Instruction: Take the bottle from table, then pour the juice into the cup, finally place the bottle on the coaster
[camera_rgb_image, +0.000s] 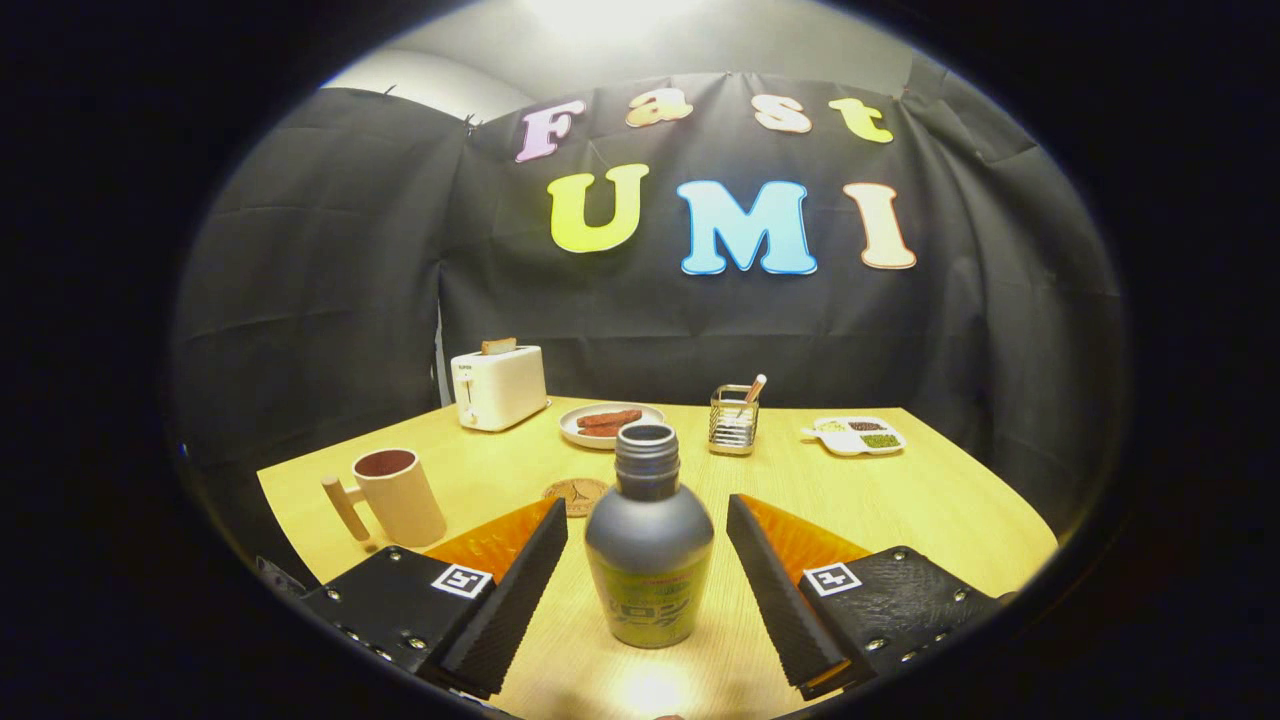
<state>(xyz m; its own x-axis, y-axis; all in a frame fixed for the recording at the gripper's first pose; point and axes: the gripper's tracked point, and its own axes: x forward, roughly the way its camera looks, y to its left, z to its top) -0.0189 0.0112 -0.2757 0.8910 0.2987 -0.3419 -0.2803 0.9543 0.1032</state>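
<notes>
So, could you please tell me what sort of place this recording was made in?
Probably a staged breakfast table inside a cloth-walled booth: a toaster, a plate of food and a cup stand on the wooden table. The gripper is open, its fingers either side of the bottle.

The bottle (649, 540) stands straight up on the table (930, 510). It is grey on top and has a yellow-green label low down. Its cap is off, so the round mouth is open. It sits between the two fingers of the gripper (648, 520), and the fingers are spread wide and do not touch it.

The cup (397, 496) is a tan mug with a handle that sticks out away from the bottle. It stands upright, off to the left of the bottle.

The coaster (576, 495) is a small, round, brown disc. It lies flat just behind the bottle, a little to the left.
</notes>
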